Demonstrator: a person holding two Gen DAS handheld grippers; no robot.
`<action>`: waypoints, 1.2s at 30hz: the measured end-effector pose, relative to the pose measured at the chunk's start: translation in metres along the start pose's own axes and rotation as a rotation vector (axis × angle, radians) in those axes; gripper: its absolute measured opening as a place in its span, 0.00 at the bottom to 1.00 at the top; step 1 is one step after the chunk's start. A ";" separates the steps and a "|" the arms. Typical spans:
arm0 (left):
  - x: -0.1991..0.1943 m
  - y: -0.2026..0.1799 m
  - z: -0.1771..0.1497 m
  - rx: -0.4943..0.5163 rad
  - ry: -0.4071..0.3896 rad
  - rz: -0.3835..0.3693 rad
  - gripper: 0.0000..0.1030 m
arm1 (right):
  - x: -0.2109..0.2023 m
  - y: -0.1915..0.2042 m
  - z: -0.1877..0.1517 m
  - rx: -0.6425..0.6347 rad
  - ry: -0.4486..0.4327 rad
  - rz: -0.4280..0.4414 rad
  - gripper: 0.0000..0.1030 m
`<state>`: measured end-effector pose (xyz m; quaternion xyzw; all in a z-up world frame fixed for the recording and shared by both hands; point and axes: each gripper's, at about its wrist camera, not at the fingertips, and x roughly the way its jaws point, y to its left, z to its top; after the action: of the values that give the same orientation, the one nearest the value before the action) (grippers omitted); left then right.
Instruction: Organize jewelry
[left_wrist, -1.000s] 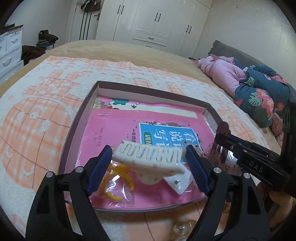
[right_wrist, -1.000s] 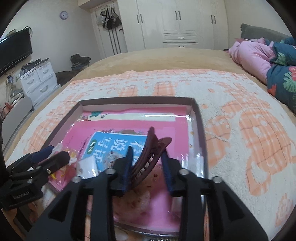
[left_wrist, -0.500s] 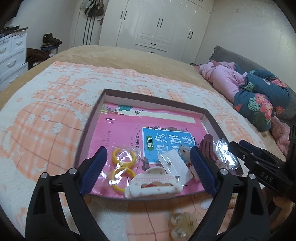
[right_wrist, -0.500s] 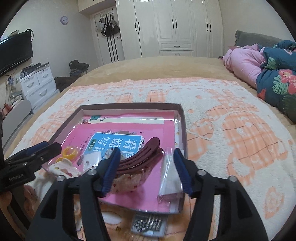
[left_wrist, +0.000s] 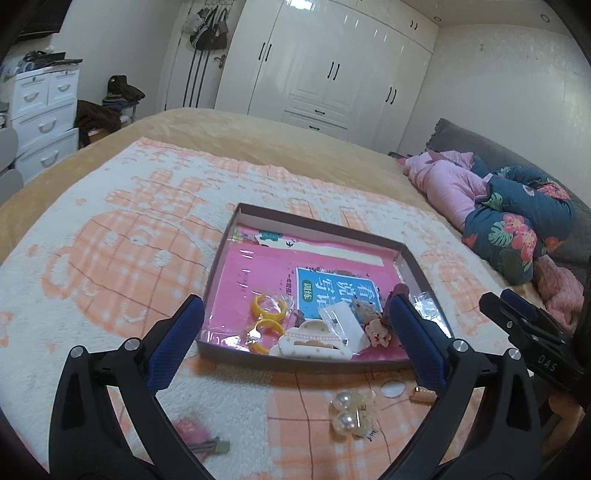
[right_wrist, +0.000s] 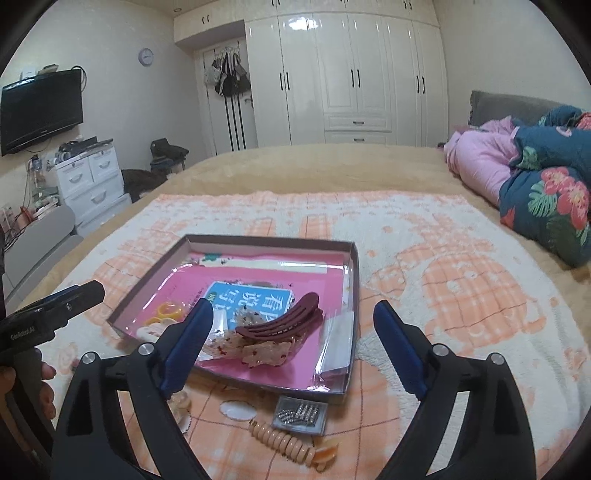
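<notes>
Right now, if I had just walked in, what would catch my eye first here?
Probably the shallow box in the middle of the orange-and-white blanket, lined with a bright pink booklet and dotted with hair things: a dark red clip, a white claw clip, yellow rings. Two black grippers with blue pads, left gripper and right gripper, hover over its near edge, jaws opening and empty.

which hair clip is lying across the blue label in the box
The dark red hair clip: long, slim and ridged, overlapping the blue label. The white claw clip sits at the box's near edge, off the label.
</notes>
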<state>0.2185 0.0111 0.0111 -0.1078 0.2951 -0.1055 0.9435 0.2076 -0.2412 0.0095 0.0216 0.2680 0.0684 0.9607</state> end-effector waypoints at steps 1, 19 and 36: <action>-0.004 -0.001 0.000 0.000 -0.004 0.000 0.89 | -0.004 0.001 0.001 -0.001 -0.005 0.001 0.85; -0.068 -0.015 -0.006 0.032 -0.078 0.024 0.89 | -0.070 0.006 -0.007 -0.013 -0.095 0.033 0.89; -0.076 -0.020 -0.040 0.096 -0.037 0.077 0.89 | -0.082 0.015 -0.042 -0.024 -0.050 0.048 0.89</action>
<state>0.1321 0.0059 0.0251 -0.0530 0.2759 -0.0811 0.9563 0.1150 -0.2381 0.0166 0.0184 0.2427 0.0942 0.9653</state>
